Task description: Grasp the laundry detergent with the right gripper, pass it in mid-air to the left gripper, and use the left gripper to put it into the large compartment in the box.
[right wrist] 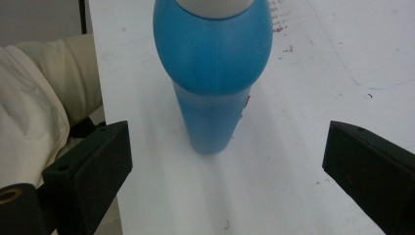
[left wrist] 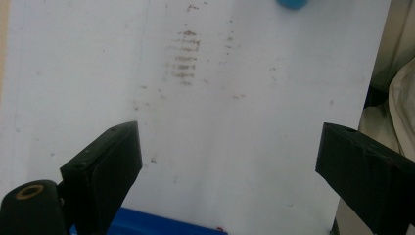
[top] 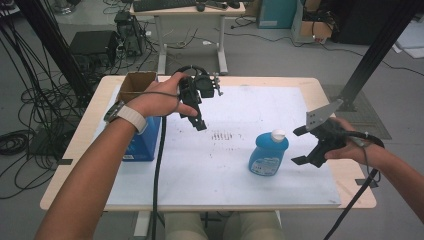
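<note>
Bottle (top: 268, 154) stands upright just beside your right gripper (top: 303, 145); keep its wide-open, empty fingers level, straddle the body, then close.

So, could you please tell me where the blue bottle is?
In the high view, the blue bottle stands upright right of centre on the white board, just left of the open right tool.

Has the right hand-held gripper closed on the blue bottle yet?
No, in the right gripper view the right hand-held gripper has its jaws wide apart, with the blue bottle standing untouched ahead of them.
</note>
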Demonstrator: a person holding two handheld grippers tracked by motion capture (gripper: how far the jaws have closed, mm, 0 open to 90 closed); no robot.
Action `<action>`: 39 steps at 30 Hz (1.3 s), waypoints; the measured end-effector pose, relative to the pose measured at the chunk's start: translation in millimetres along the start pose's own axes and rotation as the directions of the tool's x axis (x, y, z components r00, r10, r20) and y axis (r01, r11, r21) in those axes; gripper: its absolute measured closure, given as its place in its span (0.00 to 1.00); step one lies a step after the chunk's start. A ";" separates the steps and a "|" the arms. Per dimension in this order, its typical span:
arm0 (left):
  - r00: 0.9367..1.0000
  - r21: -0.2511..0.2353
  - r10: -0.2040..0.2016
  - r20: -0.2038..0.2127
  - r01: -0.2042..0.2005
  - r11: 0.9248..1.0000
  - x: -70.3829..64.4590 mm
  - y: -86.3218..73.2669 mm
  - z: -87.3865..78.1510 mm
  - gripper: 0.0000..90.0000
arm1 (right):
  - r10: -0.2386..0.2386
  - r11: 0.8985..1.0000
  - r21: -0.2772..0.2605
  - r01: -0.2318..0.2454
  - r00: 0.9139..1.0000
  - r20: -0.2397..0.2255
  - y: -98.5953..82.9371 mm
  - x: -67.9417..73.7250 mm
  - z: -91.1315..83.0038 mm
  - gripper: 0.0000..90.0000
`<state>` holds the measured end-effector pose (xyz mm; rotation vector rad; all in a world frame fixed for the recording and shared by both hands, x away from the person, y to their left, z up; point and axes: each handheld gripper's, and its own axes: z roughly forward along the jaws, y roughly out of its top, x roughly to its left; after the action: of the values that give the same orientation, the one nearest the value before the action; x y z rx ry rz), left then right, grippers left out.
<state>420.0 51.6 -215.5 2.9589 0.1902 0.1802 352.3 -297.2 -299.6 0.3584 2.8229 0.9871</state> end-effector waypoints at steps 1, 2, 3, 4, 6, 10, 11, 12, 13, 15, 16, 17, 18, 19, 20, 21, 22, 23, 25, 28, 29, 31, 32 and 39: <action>1.000 -0.003 0.001 0.000 -0.001 1.000 -0.2 0.1 0.5 0.11 | 0.033 0.999 -0.021 -0.033 0.999 0.000 -1.9 1.3 2.4 0.05; 1.000 0.001 0.000 0.000 0.000 1.000 -0.3 0.4 0.4 0.11 | 0.009 1.000 -0.021 -0.009 1.000 0.000 -4.0 -1.1 2.7 0.05; 1.000 -0.001 0.001 -0.002 -0.001 1.000 -0.4 0.5 0.5 0.11 | 0.008 1.000 -0.004 -0.008 1.000 -0.006 -4.5 -1.9 2.3 0.05; 1.000 -0.001 0.001 -0.002 -0.001 1.000 -0.4 0.5 0.5 0.11 | 0.008 1.000 -0.004 -0.008 1.000 -0.006 -4.5 -1.9 2.3 0.05; 1.000 -0.003 0.000 -0.002 0.000 1.000 -0.6 0.6 0.7 0.11 | 0.010 1.000 -0.015 -0.010 1.000 -0.011 -7.3 -2.4 5.2 0.04; 1.000 -0.004 -0.002 -0.004 0.002 1.000 -0.5 0.7 1.0 0.11 | 0.022 0.999 -0.029 -0.022 1.000 -0.012 -12.9 -2.3 10.1 0.05; 1.000 0.000 -0.002 -0.002 0.002 1.000 -0.5 0.9 0.8 0.11 | 0.023 0.999 -0.037 -0.024 1.000 -0.013 -13.9 -2.5 10.9 0.05; 1.000 0.000 -0.001 -0.001 0.001 1.000 -0.5 1.0 1.0 0.11 | 0.023 0.999 -0.037 -0.024 1.000 -0.013 -13.9 -2.5 10.9 0.05; 1.000 -0.002 -0.001 -0.002 0.001 1.000 -0.7 1.0 1.2 0.11 | 0.031 0.998 -0.047 -0.031 0.999 -0.012 -15.6 -2.5 12.0 0.06; 1.000 0.004 -0.002 -0.002 0.002 1.000 -1.0 1.6 1.6 0.11 | 0.032 0.998 -0.050 -0.033 0.999 -0.015 -16.4 -2.9 12.7 0.06; 1.000 0.004 -0.002 -0.001 0.002 1.000 -1.1 1.7 1.6 0.11 | 0.034 0.998 -0.051 -0.034 0.999 -0.014 -17.3 -2.9 13.4 0.06; 1.000 0.004 0.000 -0.001 0.000 1.000 -1.0 1.9 1.5 0.11 | 0.045 0.996 -0.074 -0.046 0.999 -0.006 -19.0 -2.3 15.5 0.06; 1.000 0.003 0.000 -0.001 0.000 1.000 -0.9 2.0 1.5 0.11 | 0.045 0.996 -0.074 -0.046 0.999 -0.006 -19.0 -2.3 15.5 0.06; 1.000 0.004 -0.001 -0.001 0.001 1.000 -0.9 2.0 1.6 0.11 | 0.045 0.996 -0.073 -0.045 0.999 -0.006 -19.5 -2.4 15.8 0.06; 1.000 0.005 -0.001 -0.002 0.001 1.000 -0.8 2.1 1.8 0.11 | 0.034 0.998 -0.054 -0.034 0.999 -0.007 -19.2 -3.2 14.7 0.06; 1.000 0.008 -0.003 0.000 0.003 1.000 -0.9 2.3 1.9 0.11 | 0.034 0.998 -0.059 -0.034 0.999 -0.009 -19.6 -3.5 14.8 0.07; 1.000 0.003 -0.002 -0.003 0.002 1.000 -1.0 2.4 2.0 0.11 | 0.034 0.997 -0.064 -0.034 0.999 -0.007 -20.2 -3.4 15.3 0.07; 1.000 0.005 0.002 -0.003 -0.002 1.000 -0.9 2.6 1.9 0.11 | 0.034 0.997 -0.069 -0.035 0.999 -0.007 -20.8 -3.4 15.6 0.07; 1.000 0.005 0.000 -0.004 0.000 1.000 -1.1 2.8 2.3 0.11 | 0.041 0.996 -0.077 -0.042 0.999 -0.007 -22.1 -2.9 16.2 0.07; 1.000 0.005 0.001 -0.003 -0.001 1.000 -1.3 3.3 3.0 0.11 | 0.067 0.994 -0.090 -0.067 0.998 -0.006 -23.9 -1.3 17.4 0.07; 1.000 0.005 0.001 -0.003 -0.001 1.000 -1.3 3.3 3.0 0.11 | 0.064 0.994 -0.093 -0.065 0.998 -0.005 -24.7 -1.5 18.0 0.07; 1.000 0.007 0.002 -0.001 -0.002 1.000 -1.4 4.4 3.5 0.11 | 0.069 0.993 -0.097 -0.069 0.998 -0.005 -25.9 -1.1 19.4 0.07; 1.000 0.007 0.003 -0.001 -0.003 1.000 -1.3 4.7 3.6 0.11 | 0.068 0.993 -0.100 -0.069 0.998 -0.008 -26.6 -1.1 20.1 0.07; 1.000 0.005 0.003 0.000 -0.003 1.000 -1.3 4.9 3.9 0.11 | 0.068 0.990 -0.120 -0.069 0.998 -0.018 -31.0 -0.6 24.8 0.06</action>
<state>419.9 46.0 -218.6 2.9643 0.1861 0.1803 352.2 -306.0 -338.3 0.4384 2.7638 1.1717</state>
